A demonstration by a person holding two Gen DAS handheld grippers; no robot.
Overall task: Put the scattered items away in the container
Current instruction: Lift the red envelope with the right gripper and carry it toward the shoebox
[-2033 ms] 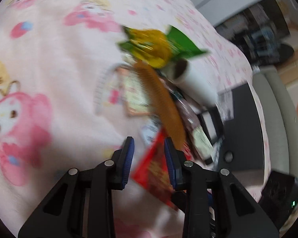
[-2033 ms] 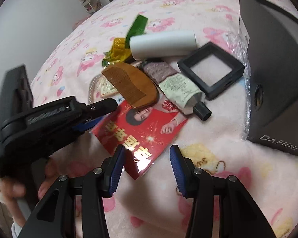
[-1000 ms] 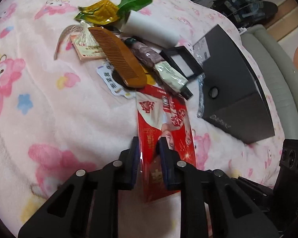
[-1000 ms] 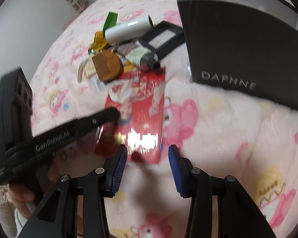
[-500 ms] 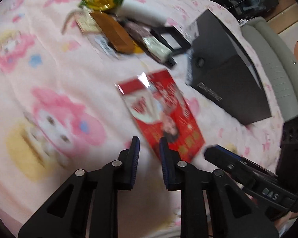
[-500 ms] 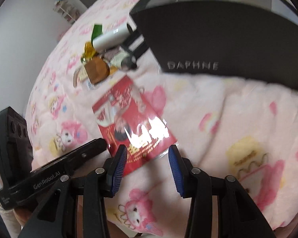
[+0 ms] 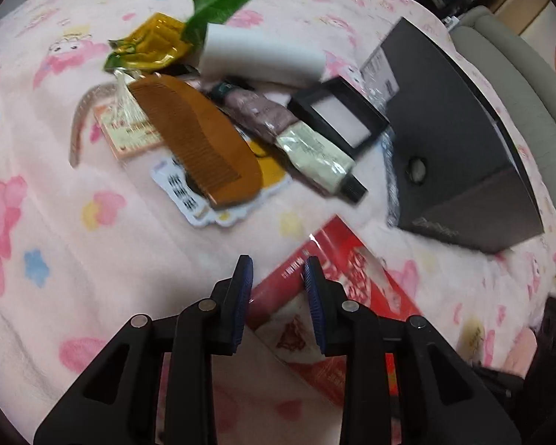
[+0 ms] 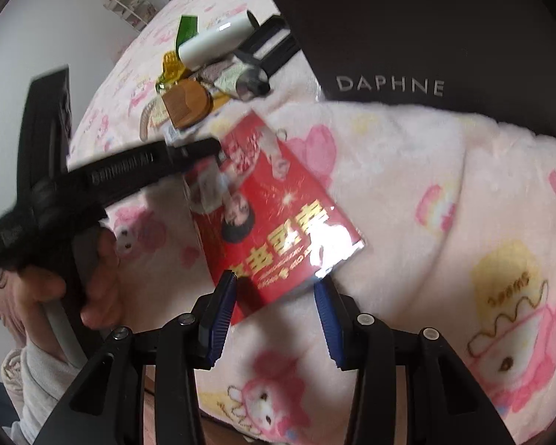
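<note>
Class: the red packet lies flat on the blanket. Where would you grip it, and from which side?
Grip the red packet at its near corner, which sticks out toward the right gripper. Come in low from that side with one finger under the thin edge; lying flat, it offers no face to pinch from above.

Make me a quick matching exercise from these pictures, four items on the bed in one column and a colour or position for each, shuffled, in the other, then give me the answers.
Column one:
1. comb
2. red packet
3. black box
4. white tube

Column two:
A. printed with the word DAPHNE
B. brown, lying on a white sticker sheet
C. between the open fingers of the right gripper
D. at the far end of the pile, next to a green and yellow wrapper

Pairs: 1-B, 2-C, 3-A, 4-D
</note>
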